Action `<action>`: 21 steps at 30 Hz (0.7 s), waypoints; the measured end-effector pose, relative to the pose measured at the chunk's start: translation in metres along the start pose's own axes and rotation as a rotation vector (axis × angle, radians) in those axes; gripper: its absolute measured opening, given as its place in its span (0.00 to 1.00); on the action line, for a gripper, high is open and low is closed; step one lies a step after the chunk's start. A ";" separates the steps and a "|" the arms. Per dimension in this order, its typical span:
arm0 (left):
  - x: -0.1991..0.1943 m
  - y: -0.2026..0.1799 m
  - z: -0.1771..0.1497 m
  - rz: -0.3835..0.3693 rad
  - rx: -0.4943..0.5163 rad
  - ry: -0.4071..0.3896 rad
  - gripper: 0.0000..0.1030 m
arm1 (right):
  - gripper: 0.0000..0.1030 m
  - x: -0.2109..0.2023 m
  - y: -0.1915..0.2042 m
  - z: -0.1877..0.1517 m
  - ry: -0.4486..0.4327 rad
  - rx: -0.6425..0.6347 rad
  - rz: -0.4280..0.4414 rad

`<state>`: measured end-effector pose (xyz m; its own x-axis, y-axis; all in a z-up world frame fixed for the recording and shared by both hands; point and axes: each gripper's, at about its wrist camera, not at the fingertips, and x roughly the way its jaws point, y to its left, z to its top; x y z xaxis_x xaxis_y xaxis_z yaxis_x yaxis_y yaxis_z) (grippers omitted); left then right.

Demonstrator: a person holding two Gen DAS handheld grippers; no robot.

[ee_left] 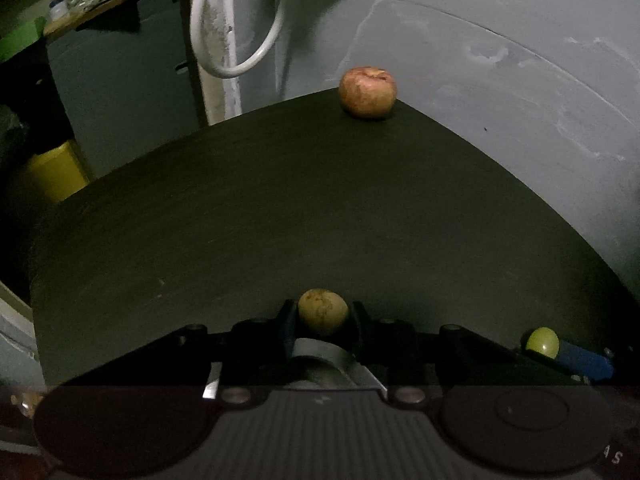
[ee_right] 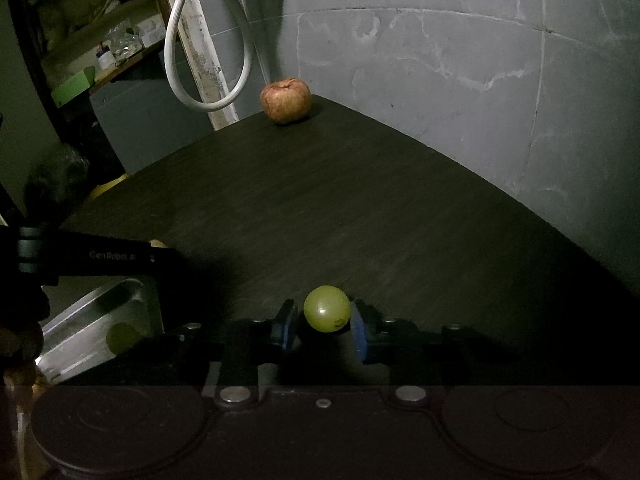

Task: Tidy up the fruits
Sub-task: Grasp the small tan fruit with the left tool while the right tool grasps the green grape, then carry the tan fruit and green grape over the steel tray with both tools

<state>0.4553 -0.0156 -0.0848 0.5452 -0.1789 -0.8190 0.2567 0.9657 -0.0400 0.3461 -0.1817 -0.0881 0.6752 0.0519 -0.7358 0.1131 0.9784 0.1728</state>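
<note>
Only my right view shows the metal tray [ee_right: 100, 320] at lower left, beside the left gripper's [ee_left: 322, 312] arm. Both grippers tilt down over the dark table [ee_left: 280, 220]: left clamped on a brownish fruit [ee_left: 322, 311], right gripper [ee_right: 326, 316] clamped on a green grape [ee_right: 326, 309]. An apple [ee_left: 367, 93] sits at the table's far corner, top centre.

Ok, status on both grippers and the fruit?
Left gripper shut on dull yellow fruit. Right gripper shut on green grape. Red apple at table's far corner. Nothing in the way.
</note>
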 end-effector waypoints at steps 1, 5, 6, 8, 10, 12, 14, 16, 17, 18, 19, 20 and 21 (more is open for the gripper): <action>0.000 -0.002 0.000 0.001 0.008 -0.001 0.29 | 0.26 0.000 0.000 0.000 0.000 -0.001 0.000; 0.002 -0.009 0.001 -0.006 0.042 -0.002 0.29 | 0.25 -0.001 -0.001 0.000 -0.002 -0.005 0.006; 0.002 -0.011 0.001 -0.007 0.051 -0.002 0.29 | 0.25 -0.001 -0.002 0.000 -0.002 -0.005 0.010; 0.002 -0.015 0.001 -0.012 0.065 -0.003 0.29 | 0.25 -0.002 -0.002 0.000 -0.002 -0.008 0.018; 0.001 -0.018 0.001 -0.025 0.069 -0.001 0.29 | 0.25 -0.004 -0.003 -0.001 -0.005 -0.014 0.024; -0.001 -0.020 -0.001 -0.034 0.071 -0.001 0.29 | 0.25 -0.006 -0.003 -0.001 -0.005 -0.018 0.033; -0.003 -0.024 -0.002 -0.042 0.074 0.001 0.29 | 0.25 -0.009 -0.002 0.000 -0.009 -0.023 0.040; -0.006 -0.026 -0.003 -0.047 0.074 0.002 0.29 | 0.25 -0.012 -0.001 0.001 -0.012 -0.027 0.047; -0.007 -0.027 -0.003 -0.045 0.072 0.002 0.29 | 0.25 -0.014 -0.001 0.001 -0.014 -0.030 0.053; -0.009 -0.029 -0.003 -0.040 0.070 0.001 0.29 | 0.25 -0.016 0.000 0.002 -0.017 -0.034 0.059; -0.011 -0.029 -0.004 -0.037 0.068 0.000 0.29 | 0.25 -0.018 0.001 0.002 -0.020 -0.039 0.064; -0.013 -0.030 -0.004 -0.035 0.063 -0.002 0.29 | 0.25 -0.020 0.002 0.003 -0.024 -0.044 0.069; -0.015 -0.030 -0.004 -0.034 0.058 -0.005 0.29 | 0.25 -0.022 0.002 0.004 -0.027 -0.049 0.074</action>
<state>0.4360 -0.0411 -0.0735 0.5393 -0.2126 -0.8148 0.3208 0.9465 -0.0347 0.3342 -0.1811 -0.0693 0.7002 0.1196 -0.7038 0.0267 0.9808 0.1932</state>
